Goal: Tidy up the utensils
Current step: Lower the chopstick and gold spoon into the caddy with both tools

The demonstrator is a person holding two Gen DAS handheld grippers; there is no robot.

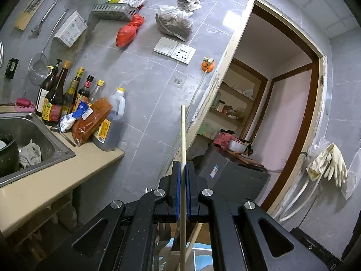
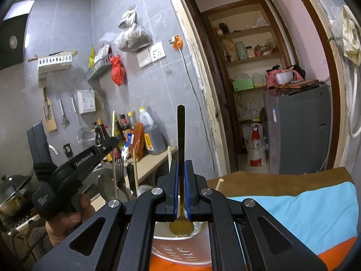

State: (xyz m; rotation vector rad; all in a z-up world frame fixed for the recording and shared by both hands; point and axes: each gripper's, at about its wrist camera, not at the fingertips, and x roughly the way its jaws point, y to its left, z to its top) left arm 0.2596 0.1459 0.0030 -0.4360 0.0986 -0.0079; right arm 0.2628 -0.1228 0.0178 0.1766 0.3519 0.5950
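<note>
My left gripper [image 1: 183,169] is shut on a pale wooden chopstick [image 1: 183,135] that stands upright between its blue pads. My right gripper [image 2: 181,168] is shut on a spoon [image 2: 181,135] with a dark handle up and a gold bowl down, just above a round silver container [image 2: 180,248]. In the right wrist view the left gripper [image 2: 112,140] is held by a hand at left, beside several upright utensils: a fork [image 2: 119,167], spoons and chopsticks [image 2: 135,171].
A steel sink [image 1: 33,131] and a counter with sauce bottles [image 1: 54,99] lie to the left. A doorway with a grey appliance [image 2: 297,128] and shelves is ahead. A blue, orange and brown cloth [image 2: 304,207] covers the surface at right.
</note>
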